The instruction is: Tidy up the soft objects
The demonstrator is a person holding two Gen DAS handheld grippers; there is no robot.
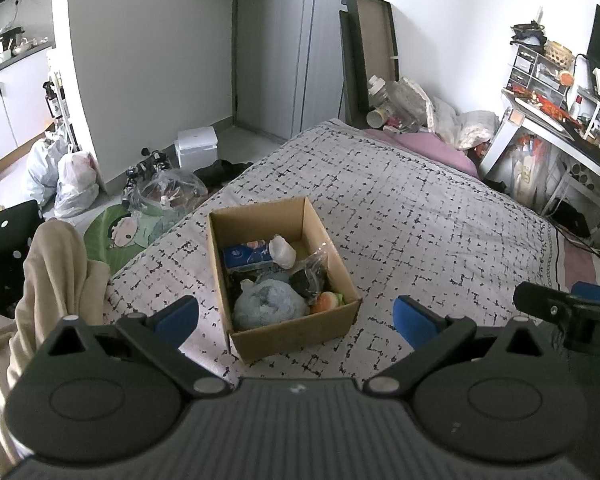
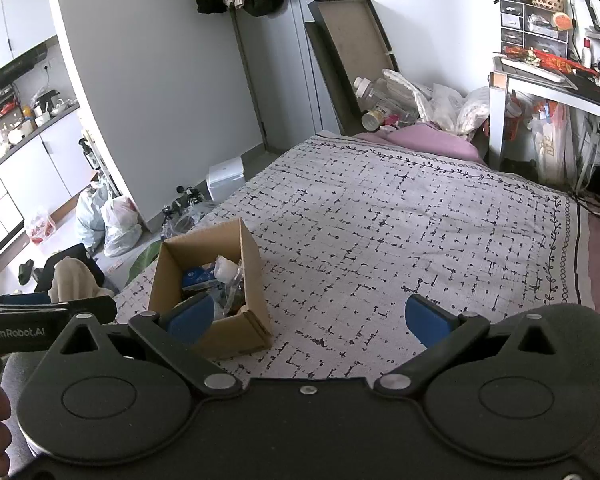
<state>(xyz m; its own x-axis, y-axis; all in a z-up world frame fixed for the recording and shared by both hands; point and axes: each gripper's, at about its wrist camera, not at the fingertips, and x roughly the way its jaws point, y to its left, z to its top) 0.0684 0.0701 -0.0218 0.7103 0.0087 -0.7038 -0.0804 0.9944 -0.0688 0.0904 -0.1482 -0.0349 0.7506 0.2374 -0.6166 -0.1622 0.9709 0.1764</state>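
An open cardboard box [image 1: 332, 264] stands on the patterned bedspread [image 1: 420, 208]. It holds a rolled grey-blue towel [image 1: 268, 306], a blue packet [image 1: 244, 254], a white soft toy [image 1: 283, 251], a dark bundle in clear plastic [image 1: 308, 278] and an orange soft piece [image 1: 327, 302]. My left gripper [image 1: 296, 320] is open and empty, just in front of the box. My right gripper [image 2: 312, 320] is open and empty, to the right of the box [image 2: 252, 264], over the bedspread [image 2: 420, 220]. Its tip shows in the left wrist view [image 1: 572, 308].
A beige cloth [image 1: 56, 272] lies at the bed's left edge. Plastic bags [image 1: 72, 180] and a white bin [image 1: 196, 146] are on the floor at left. A purple pillow [image 1: 432, 144] and clutter sit at the bed's far end. A cluttered desk [image 1: 560, 120] stands at right.
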